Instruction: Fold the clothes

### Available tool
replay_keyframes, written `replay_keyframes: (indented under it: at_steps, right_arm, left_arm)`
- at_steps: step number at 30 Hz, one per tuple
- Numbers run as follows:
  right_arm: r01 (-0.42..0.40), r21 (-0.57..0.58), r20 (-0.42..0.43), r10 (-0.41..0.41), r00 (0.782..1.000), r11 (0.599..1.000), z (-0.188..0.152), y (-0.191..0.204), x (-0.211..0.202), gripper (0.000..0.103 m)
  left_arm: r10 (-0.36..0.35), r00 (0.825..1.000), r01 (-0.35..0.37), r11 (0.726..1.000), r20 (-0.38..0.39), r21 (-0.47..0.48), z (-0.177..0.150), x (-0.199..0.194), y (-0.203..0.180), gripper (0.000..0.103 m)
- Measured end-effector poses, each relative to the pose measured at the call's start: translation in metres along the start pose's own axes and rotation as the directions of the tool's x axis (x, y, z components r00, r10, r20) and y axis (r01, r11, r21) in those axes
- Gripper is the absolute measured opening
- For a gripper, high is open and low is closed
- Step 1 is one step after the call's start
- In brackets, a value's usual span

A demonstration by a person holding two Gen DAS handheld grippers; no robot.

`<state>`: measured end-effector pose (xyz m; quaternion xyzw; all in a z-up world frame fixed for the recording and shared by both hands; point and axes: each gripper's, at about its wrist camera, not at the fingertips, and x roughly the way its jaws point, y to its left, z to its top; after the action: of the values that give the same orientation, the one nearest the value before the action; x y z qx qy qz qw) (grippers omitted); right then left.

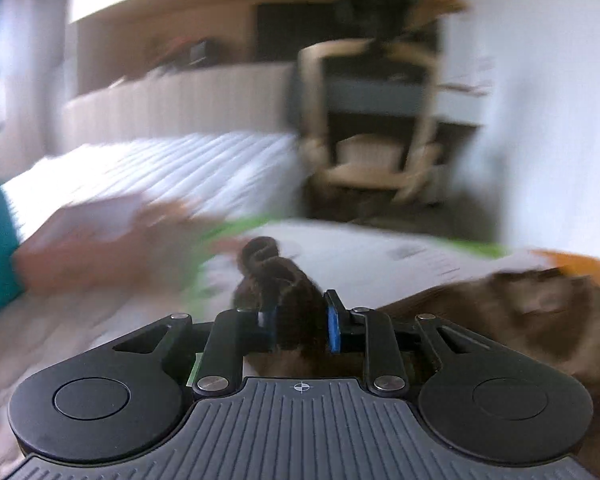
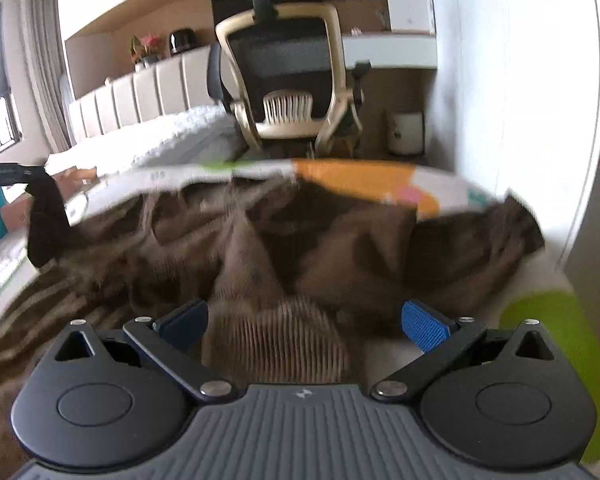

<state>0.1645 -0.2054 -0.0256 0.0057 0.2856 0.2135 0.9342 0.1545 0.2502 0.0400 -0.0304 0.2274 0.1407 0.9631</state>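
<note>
A corner of the rumpled brown sweater (image 2: 260,240) is being pinched by the left gripper (image 1: 298,320) while the right gripper (image 2: 303,320) is being held spread above it, so folding is judged unfinished.

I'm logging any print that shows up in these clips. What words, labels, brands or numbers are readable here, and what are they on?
None can be read.
Grey printed marks on the white mat beside the brown garment: too blurred to read.
Small mark on the left gripper base: a crosshair symbol, no letters.
Small emblem on the right gripper base: too small to read.
Pale lettering on the left gripper's side, right wrist view: too small to read.
</note>
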Motion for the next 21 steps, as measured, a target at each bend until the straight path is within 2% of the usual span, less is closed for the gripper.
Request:
replay_keyframes:
  at_steps: [1,3,5,6,7,8,9,10,11,12,15,17,19,21]
  right_arm:
    - [-0.005,-0.010,0.016,0.005,1.000,1.000,0.009,0.002,-0.001,0.103]
    - [-0.022,-0.033,0.041,0.023,0.999,0.999,0.028,0.010,0.000,0.103]
    - [-0.044,-0.048,0.055,0.046,0.997,0.998,0.048,0.020,0.005,0.103]
    - [-0.060,-0.049,0.055,0.063,0.997,0.997,0.056,0.026,0.009,0.103]
    - [-0.087,-0.048,0.048,0.089,0.995,0.995,0.065,0.033,0.016,0.103]
    - [-0.118,-0.045,0.036,0.120,0.992,0.992,0.071,0.040,0.024,0.103]
    - [-0.155,-0.042,0.018,0.156,0.988,0.987,0.077,0.050,0.035,0.102]
    - [-0.196,-0.043,-0.005,0.196,0.981,0.980,0.082,0.061,0.048,0.098]
    - [-0.229,-0.045,-0.027,0.228,0.973,0.972,0.085,0.072,0.060,0.093]
    - [-0.244,-0.050,-0.042,0.242,0.969,0.969,0.084,0.083,0.071,0.084]
    - [-0.287,-0.062,-0.089,0.281,0.955,0.956,0.081,0.117,0.103,0.056]
    - [-0.316,-0.069,-0.121,0.307,0.944,0.946,0.079,0.139,0.125,0.054]
    - [-0.345,-0.075,-0.152,0.331,0.931,0.936,0.077,0.162,0.146,0.054]
    - [-0.374,-0.080,-0.184,0.355,0.917,0.924,0.075,0.185,0.168,0.054]
  left_arm:
    - [-0.050,0.999,0.049,0.999,0.015,0.012,0.006,-0.001,-0.015,0.020]
    - [-0.148,0.988,0.147,0.989,0.034,0.025,0.012,-0.001,-0.041,0.020]
    - [-0.251,0.967,0.249,0.968,0.039,0.038,0.010,0.001,-0.064,0.021]
    - [-0.303,0.952,0.301,0.953,0.033,0.043,0.008,0.002,-0.074,0.030]
    - [-0.347,0.938,0.347,0.937,0.010,0.045,0.004,0.002,-0.082,0.055]
    - [-0.386,0.922,0.386,0.921,-0.012,0.048,-0.001,0.002,-0.090,0.068]
    - [-0.394,0.919,0.395,0.916,-0.031,0.069,-0.007,0.000,-0.094,0.086]
    - [-0.401,0.915,0.404,0.911,-0.051,0.089,-0.013,-0.001,-0.098,0.095]
    - [-0.404,0.912,0.410,0.905,-0.071,0.111,-0.019,-0.003,-0.101,0.095]
    - [-0.385,0.918,0.395,0.908,-0.092,0.141,-0.025,-0.005,-0.102,0.095]
    - [-0.272,0.949,0.298,0.939,-0.159,0.171,-0.038,-0.005,-0.095,0.097]
    - [-0.215,0.958,0.246,0.957,-0.190,0.156,-0.043,-0.006,-0.082,0.098]
    - [-0.139,0.974,0.168,0.973,-0.181,0.157,-0.048,-0.009,-0.067,0.101]
    - [-0.078,0.984,0.108,0.976,-0.162,0.187,-0.055,-0.010,-0.053,0.103]
